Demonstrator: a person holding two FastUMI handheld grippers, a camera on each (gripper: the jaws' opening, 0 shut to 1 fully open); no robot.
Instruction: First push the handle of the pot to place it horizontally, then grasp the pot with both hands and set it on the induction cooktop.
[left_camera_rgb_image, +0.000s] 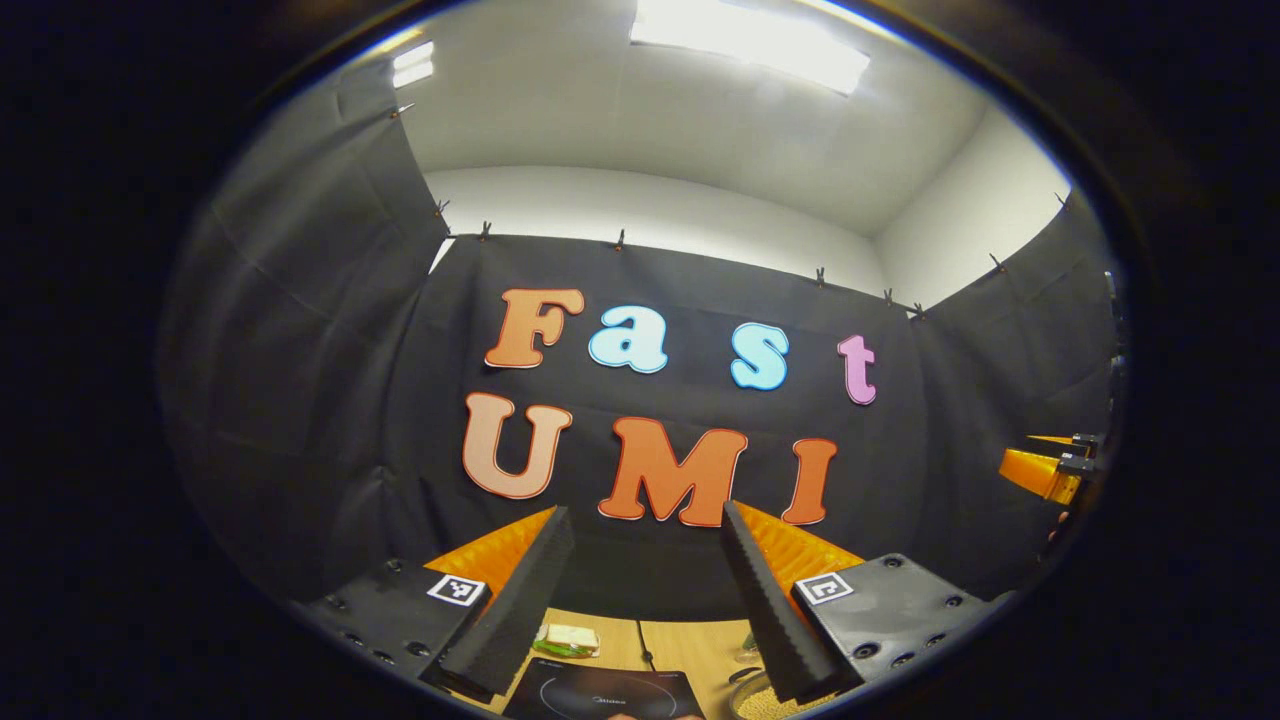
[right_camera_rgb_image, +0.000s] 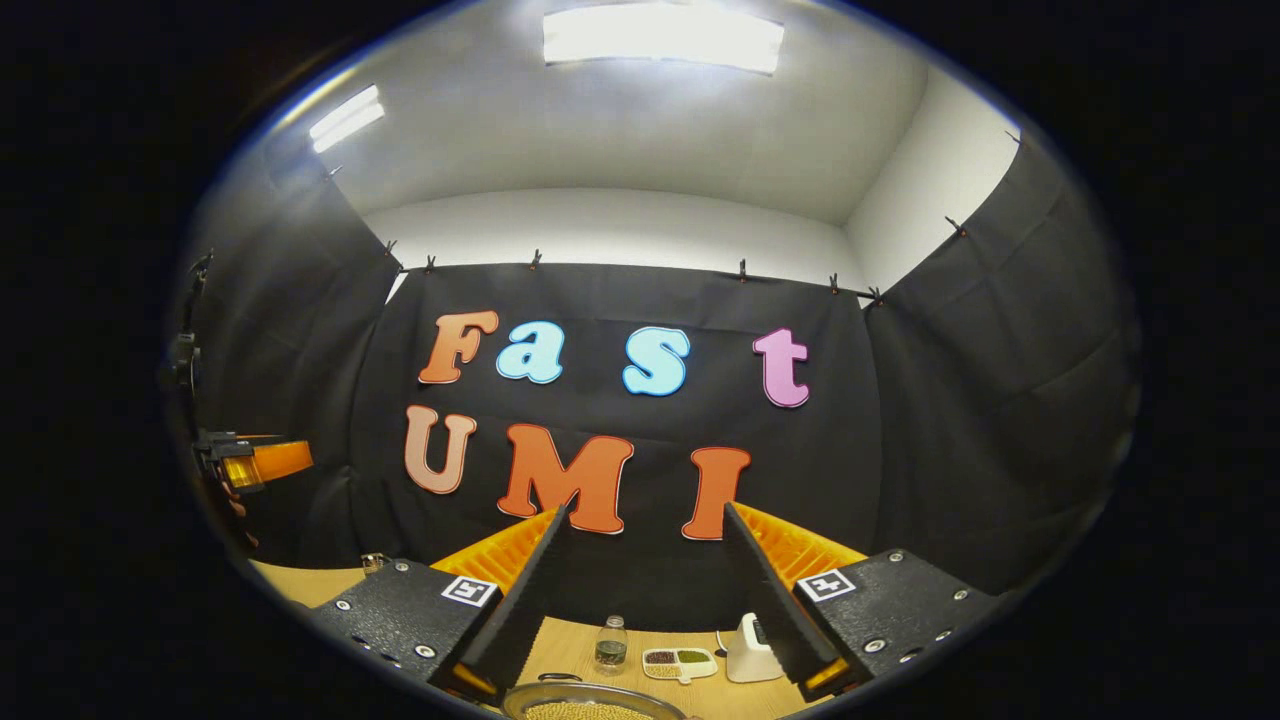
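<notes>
My left gripper (left_camera_rgb_image: 645, 510) stands open, raised above the wooden table and aimed at the back wall. Between its fingers, low in the left gripper view, lies the black induction cooktop (left_camera_rgb_image: 605, 695). A sliver of the pot (left_camera_rgb_image: 757, 698) with grainy contents shows to its right. In the right gripper view my right gripper (right_camera_rgb_image: 645, 511) is open too, with the pot's round metal rim (right_camera_rgb_image: 590, 700) just below its fingers at the bottom edge. The pot's handle is hidden. Each gripper appears at the side of the other's view: right gripper (left_camera_rgb_image: 1045, 470), left gripper (right_camera_rgb_image: 255, 462).
A sandwich (left_camera_rgb_image: 567, 640) lies behind the cooktop, and a cable (left_camera_rgb_image: 645, 650) runs across the table. Farther back stand a small glass jar (right_camera_rgb_image: 611, 645), a divided dish of grains (right_camera_rgb_image: 680, 662) and a white device (right_camera_rgb_image: 750, 650). Black cloth walls close off three sides.
</notes>
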